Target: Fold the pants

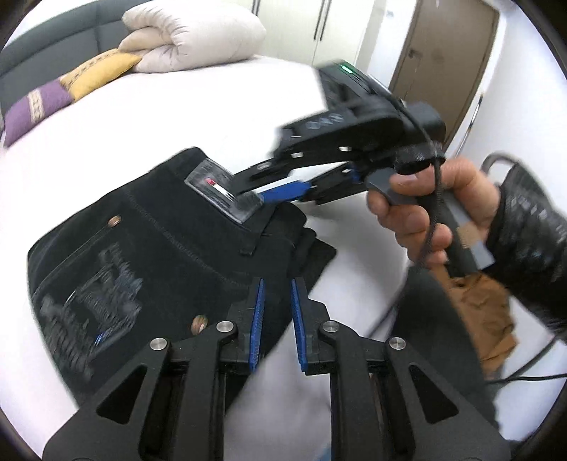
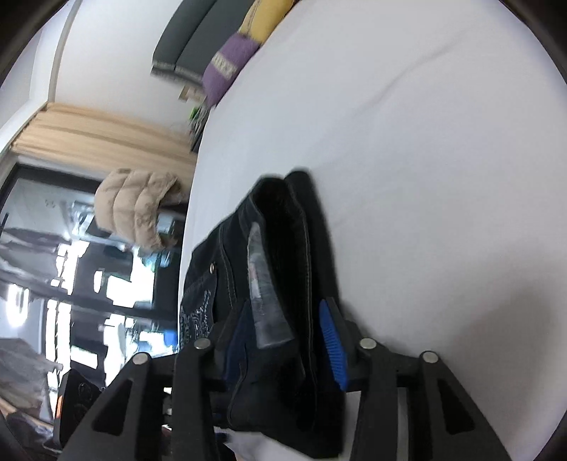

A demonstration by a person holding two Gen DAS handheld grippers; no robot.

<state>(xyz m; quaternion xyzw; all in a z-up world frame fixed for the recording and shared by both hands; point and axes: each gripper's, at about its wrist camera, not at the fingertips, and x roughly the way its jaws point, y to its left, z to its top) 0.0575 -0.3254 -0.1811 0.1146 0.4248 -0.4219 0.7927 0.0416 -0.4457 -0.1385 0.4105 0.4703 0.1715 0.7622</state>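
Black jeans (image 1: 170, 248) lie folded on a white bed (image 1: 177, 117), with an embroidered back pocket and a clear size sticker (image 1: 223, 191) near the waistband. My right gripper (image 1: 262, 191), held by a hand, is shut on the waistband edge by the sticker. In the right wrist view the folded black denim (image 2: 283, 283) sits clamped between its blue pads (image 2: 333, 340). My left gripper (image 1: 276, 301) hovers just above the near edge of the jeans, jaws slightly apart and empty.
A folded cream duvet (image 1: 191, 32) and purple and yellow cushions (image 1: 71, 88) lie at the bed's head. A brown door (image 1: 443, 64) stands at the right. A beige puffer jacket (image 2: 138, 205) hangs beside the bed by a dark window.
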